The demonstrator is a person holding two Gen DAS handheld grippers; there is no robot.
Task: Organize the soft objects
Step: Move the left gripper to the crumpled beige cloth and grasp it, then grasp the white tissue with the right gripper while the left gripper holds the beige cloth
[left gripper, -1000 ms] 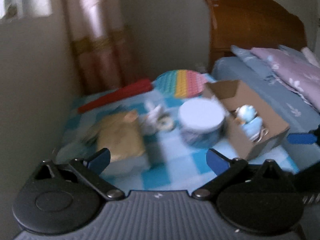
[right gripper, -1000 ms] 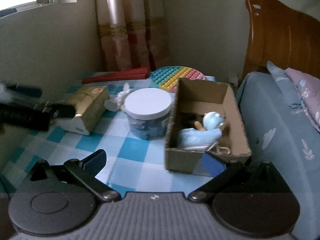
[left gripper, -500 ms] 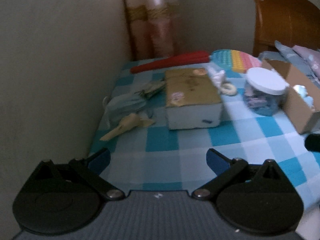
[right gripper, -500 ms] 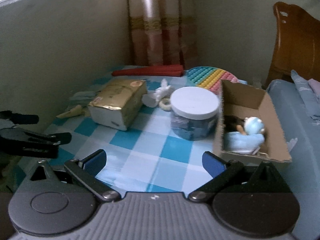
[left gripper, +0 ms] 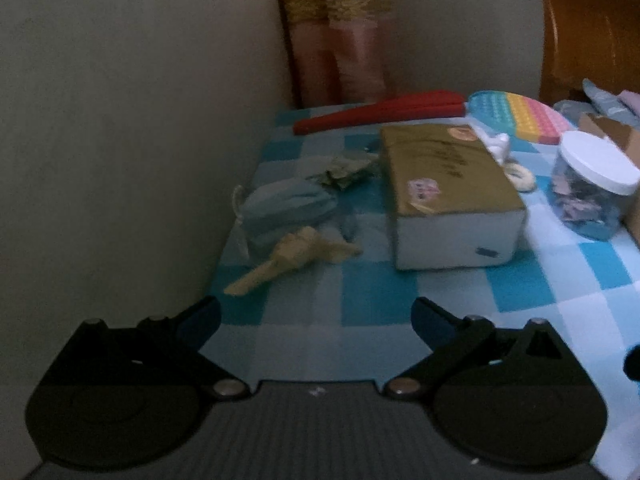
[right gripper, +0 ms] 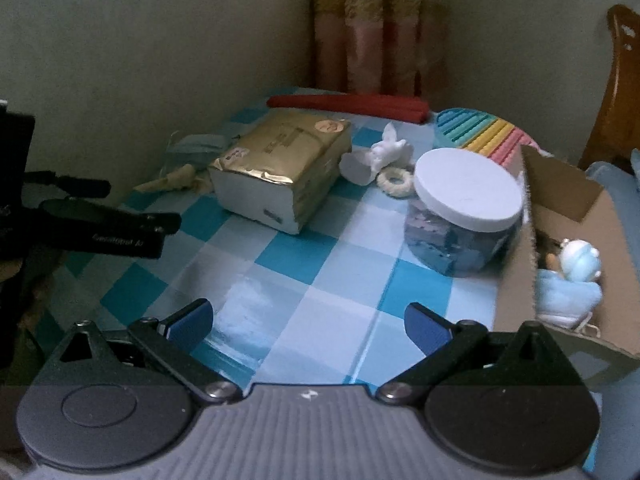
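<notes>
The left gripper [left gripper: 316, 320] hangs low over the checked tablecloth [left gripper: 360, 300] with its blue-tipped jaws spread wide and nothing between them. Take the gold tissue pack [left gripper: 444, 188] as the marker: the gripper points at the patch of table to the wall side of it, where the loose soft things lie. Nearest is a limp cream plush piece [left gripper: 296, 256], and just behind it, touching or nearly so, a pale blue drawstring pouch [left gripper: 284, 208]; a crumpled greenish scrap [left gripper: 344, 168] sits further back, close beside the pack.

The right gripper [right gripper: 308, 320] waits on the pack's other side, jaws likewise apart and empty, with the white-lidded jar [right gripper: 464, 216] ahead and the cardboard box [right gripper: 560, 208] beyond the jar, already holding a blue plush toy [right gripper: 572, 280].

To my eye this is the approach to a pick. Next, the left gripper would need to move forward and down onto the cream piece, then close gently on it.
</notes>
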